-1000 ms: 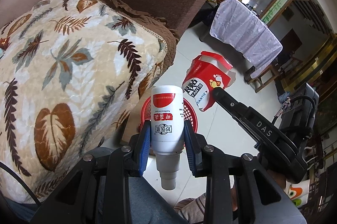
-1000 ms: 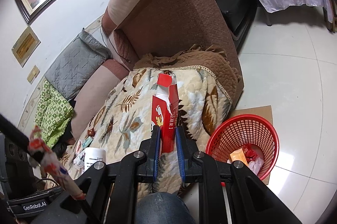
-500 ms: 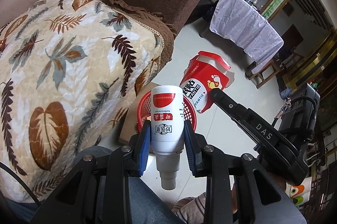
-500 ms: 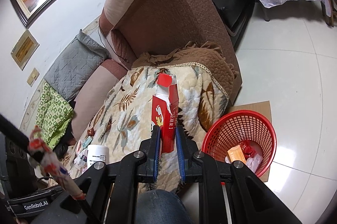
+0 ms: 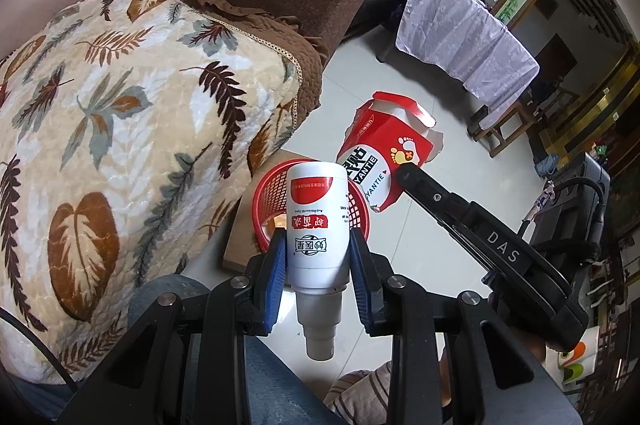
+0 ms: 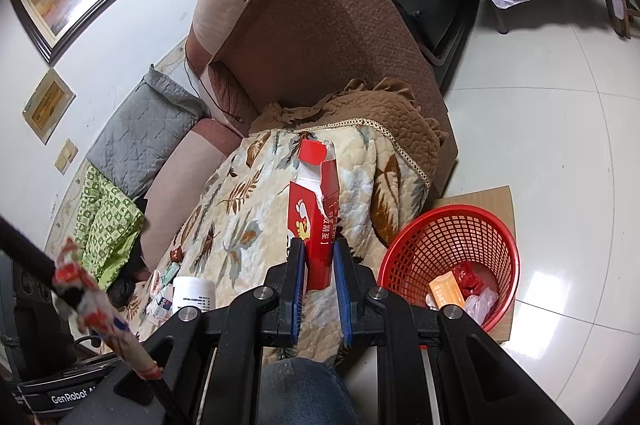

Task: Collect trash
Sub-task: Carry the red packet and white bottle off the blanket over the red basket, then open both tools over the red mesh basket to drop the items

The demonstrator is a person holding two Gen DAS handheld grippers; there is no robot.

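Your left gripper (image 5: 318, 275) clamps the rigid, slick white bottle (image 5: 317, 225) mid-body over the red basket (image 6: 450, 261), while your right gripper (image 6: 319, 281) pinches the light, crushable torn red carton (image 6: 318, 221) low, beside the leaf-print blanket (image 5: 120, 129) crowding the basket.

The basket (image 6: 452, 257) is open at the top, with bare floor (image 6: 560, 153) to its right. The blanket (image 6: 248, 209) crowds its left side, and the sofa (image 6: 320, 37) stands behind. Trash fills only the basket's bottom.
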